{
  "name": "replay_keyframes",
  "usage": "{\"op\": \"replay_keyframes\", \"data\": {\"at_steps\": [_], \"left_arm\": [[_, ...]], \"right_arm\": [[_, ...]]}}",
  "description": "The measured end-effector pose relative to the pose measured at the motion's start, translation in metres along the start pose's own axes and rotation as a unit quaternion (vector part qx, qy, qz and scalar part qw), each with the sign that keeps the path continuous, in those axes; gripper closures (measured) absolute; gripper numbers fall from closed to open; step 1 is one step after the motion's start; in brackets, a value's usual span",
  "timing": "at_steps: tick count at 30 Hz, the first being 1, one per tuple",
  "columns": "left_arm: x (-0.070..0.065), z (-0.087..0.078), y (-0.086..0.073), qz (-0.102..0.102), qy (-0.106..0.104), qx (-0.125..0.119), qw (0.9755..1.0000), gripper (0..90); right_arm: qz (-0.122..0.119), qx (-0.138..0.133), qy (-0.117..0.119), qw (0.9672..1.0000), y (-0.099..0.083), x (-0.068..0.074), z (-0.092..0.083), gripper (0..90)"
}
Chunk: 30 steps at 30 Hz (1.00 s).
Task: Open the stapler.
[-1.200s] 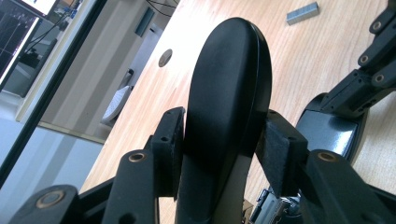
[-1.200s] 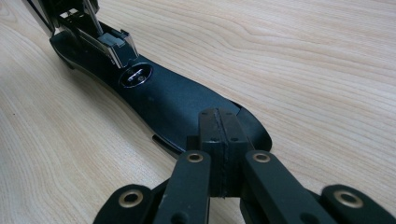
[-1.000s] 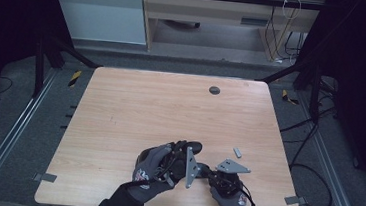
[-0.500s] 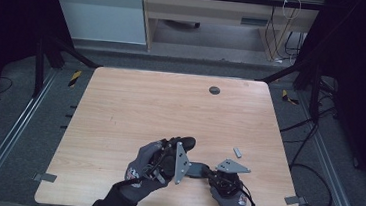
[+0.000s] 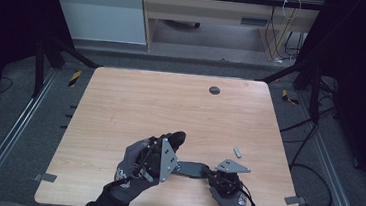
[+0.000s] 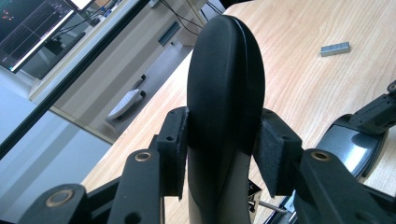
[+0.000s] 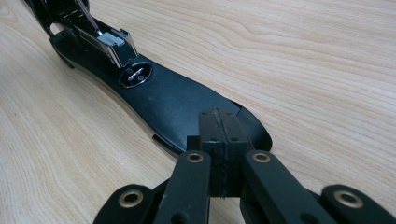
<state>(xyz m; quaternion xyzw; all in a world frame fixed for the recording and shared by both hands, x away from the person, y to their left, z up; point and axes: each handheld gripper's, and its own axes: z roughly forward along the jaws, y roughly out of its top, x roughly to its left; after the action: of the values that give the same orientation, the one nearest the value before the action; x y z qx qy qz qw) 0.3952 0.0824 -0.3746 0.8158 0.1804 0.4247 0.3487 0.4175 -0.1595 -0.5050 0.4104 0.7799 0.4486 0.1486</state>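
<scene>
Wood table (image 5: 120, 107); staple strip (image 6: 335, 48) beside stapler (image 6: 224, 93).

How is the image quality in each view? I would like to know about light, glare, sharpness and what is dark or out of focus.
High view: dim overall, the surroundings nearly black, the table evenly lit, without glare. Left gripper view: the stapler's top arm is sharp with a soft sheen, while the background is slightly soft. Right gripper view: bright and even; the stapler base reflects light faintly, and the right gripper is sharp.

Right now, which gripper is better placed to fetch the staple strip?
Likely right: staple strip lies beside the right gripper, shut and empty on the stapler base. The left gripper, jaws just closing, clamps the stapler top.
</scene>
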Motion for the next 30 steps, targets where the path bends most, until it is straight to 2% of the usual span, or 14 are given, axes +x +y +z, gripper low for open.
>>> {"op": "replay_keyframes", "data": {"at_steps": [7, 8, 15, 21, 30], "left_arm": [[0.010, -0.008, -0.005, -0.026, 0.000, -0.008, 0.9996, 57.7], [0.014, -0.010, -0.007, -0.036, 0.000, -0.010, 0.9993, 57.8], [0.024, -0.018, -0.015, -0.063, 0.003, -0.020, 0.9978, 58.2], [0.029, -0.024, -0.021, -0.075, 0.010, -0.029, 0.9967, 58.8], [0.037, -0.029, -0.028, -0.094, 0.010, -0.037, 0.9948, 59.0]], "right_arm": [[0.000, -0.001, 0.002, 1.0000, 0.000, 0.000, 0.000, 90.0], [0.000, -0.001, 0.002, 1.0000, 0.000, 0.000, 0.000, 90.0], [0.001, -0.001, 0.002, 1.0000, 0.000, 0.000, 0.000, 90.0], [0.001, -0.001, 0.003, 1.0000, 0.000, 0.000, 0.000, 90.0], [0.001, -0.003, 0.004, 1.0000, -0.001, 0.000, 0.000, 90.0]]}}
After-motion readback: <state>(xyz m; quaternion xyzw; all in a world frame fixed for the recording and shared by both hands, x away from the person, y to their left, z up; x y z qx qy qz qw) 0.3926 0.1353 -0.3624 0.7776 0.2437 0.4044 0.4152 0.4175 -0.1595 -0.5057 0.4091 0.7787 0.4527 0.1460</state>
